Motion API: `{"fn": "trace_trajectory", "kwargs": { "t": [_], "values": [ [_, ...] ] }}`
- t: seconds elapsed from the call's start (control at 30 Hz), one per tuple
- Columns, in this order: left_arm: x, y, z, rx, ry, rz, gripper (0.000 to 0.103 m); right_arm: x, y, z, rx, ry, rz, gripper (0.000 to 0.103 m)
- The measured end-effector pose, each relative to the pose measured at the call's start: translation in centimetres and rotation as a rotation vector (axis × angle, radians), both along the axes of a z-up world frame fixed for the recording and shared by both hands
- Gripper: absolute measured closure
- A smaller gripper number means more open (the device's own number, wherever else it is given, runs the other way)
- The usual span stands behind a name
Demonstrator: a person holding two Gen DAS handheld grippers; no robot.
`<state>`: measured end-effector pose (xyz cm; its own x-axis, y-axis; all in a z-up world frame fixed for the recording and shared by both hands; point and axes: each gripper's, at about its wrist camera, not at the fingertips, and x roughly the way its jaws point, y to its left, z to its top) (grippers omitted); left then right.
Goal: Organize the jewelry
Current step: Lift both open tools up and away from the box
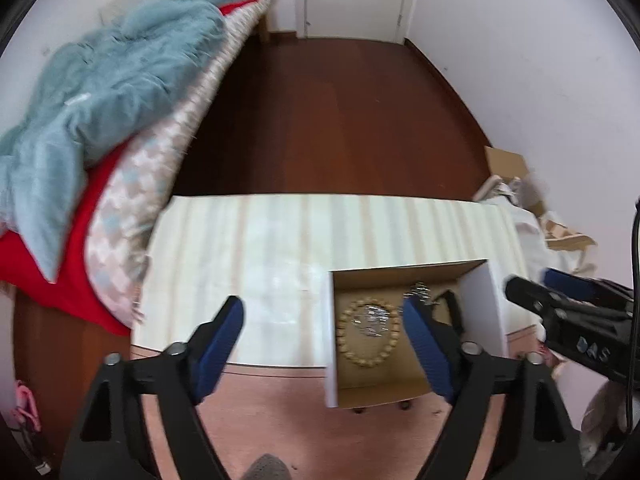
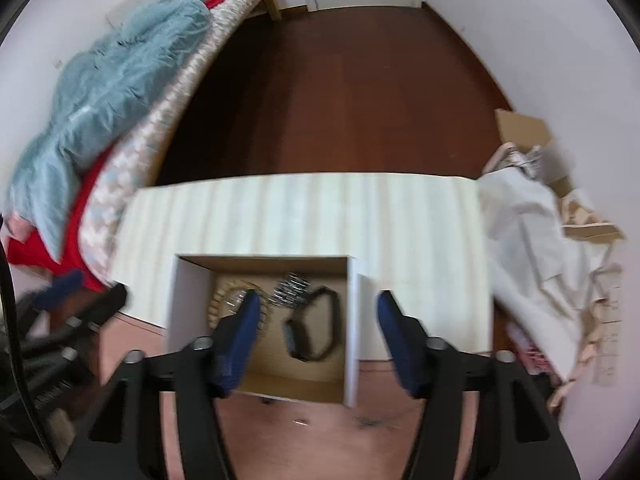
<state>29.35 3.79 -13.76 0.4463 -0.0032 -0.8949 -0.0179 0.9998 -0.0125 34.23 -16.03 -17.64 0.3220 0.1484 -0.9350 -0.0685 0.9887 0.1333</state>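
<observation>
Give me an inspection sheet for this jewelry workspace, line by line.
Surface: pale striped table, bare apart from the box.
Job's things: open cardboard box holding a beaded bracelet, a silver chain pile and a black band.
Clutter: crumpled white cloth and cardboard scraps at the table's right.
Grippers: left gripper and right gripper both open, empty, above the box.
Cables: black cable by the right gripper.
Surroundings: bed with teal blanket, wooden floor.
</observation>
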Motion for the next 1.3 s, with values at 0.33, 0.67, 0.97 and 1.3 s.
{"fn": "trace_trajectory", "kwargs": {
  "t": [0.33, 0.67, 0.97, 1.3],
  "values": [
    [-3.4, -0.1, -1.1, 0.061, -0.016, 0.023, 0.001, -4.5, 0.2, -0.9, -0.177, -0.039, -0.002, 0.0],
    [-6.4, -0.5, 0.6, 0.079, -0.057, 0.046, 0.001, -7.3, -0.1, 1.6, -0.158, -0.095, -0.042, 0.0],
    [-10.5, -0.2, 4.5, 0.103, -0.138, 0.065, 0.001, -11.6, -0.2, 5.6, -0.135, -0.175, -0.046, 0.0],
    [-15.3, -0.1, 8.1, 0.106, -0.211, 0.064, 0.001, -17.0, 0.1, 9.3, -0.12, -0.253, -0.044, 0.0]
  ]
}}
